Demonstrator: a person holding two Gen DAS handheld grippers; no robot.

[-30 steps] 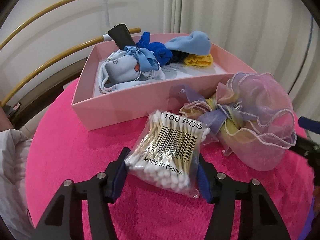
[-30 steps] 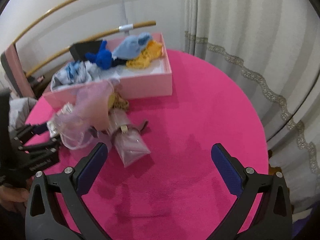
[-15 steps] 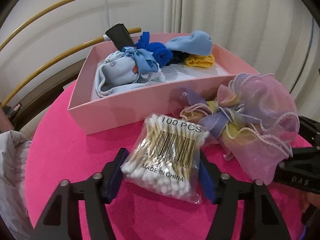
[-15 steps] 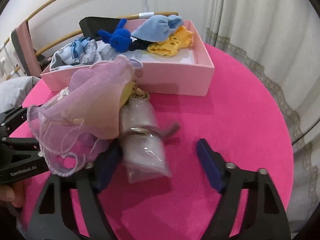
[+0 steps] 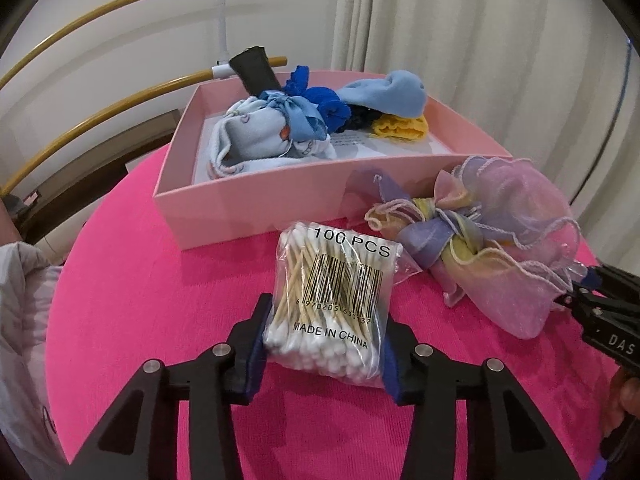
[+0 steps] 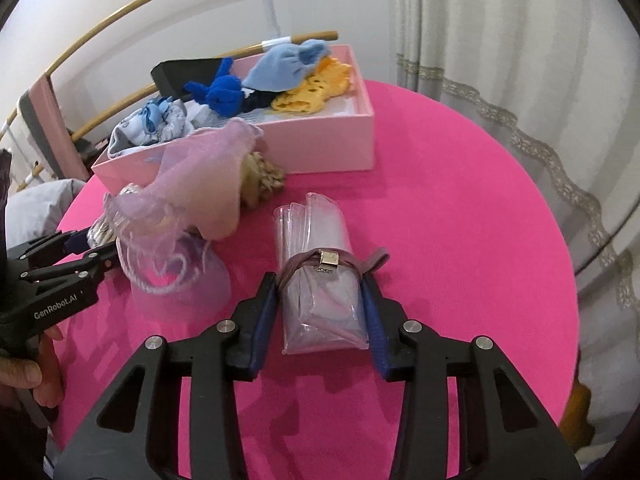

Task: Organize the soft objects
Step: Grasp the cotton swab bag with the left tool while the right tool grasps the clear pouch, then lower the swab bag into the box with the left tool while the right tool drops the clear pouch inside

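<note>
My left gripper [image 5: 322, 340] is shut on a clear bag of cotton swabs [image 5: 334, 300] lying on the pink tablecloth. My right gripper [image 6: 320, 312] is shut on a clear plastic packet [image 6: 320, 280] with a brown strap and metal clasp around it. A sheer pink and purple organza pouch [image 5: 500, 248] lies between the two packets; it also shows in the right wrist view [image 6: 188, 208]. The pink box [image 5: 256, 208] behind holds a pale blue cloth, blue, light blue and yellow soft items. The box also shows in the right wrist view [image 6: 328, 148].
The round table [image 6: 460, 220] has a pink cloth; its edge drops off to the right near the curtain [image 6: 520, 60]. Curved gold rails [image 5: 100, 4] stand behind the box. A beige knitted item [image 6: 268, 176] lies by the box front.
My right gripper moved left and forward to the clear packet and closed on it. My left gripper stayed on the cotton swab bag, which shifted slightly.
</note>
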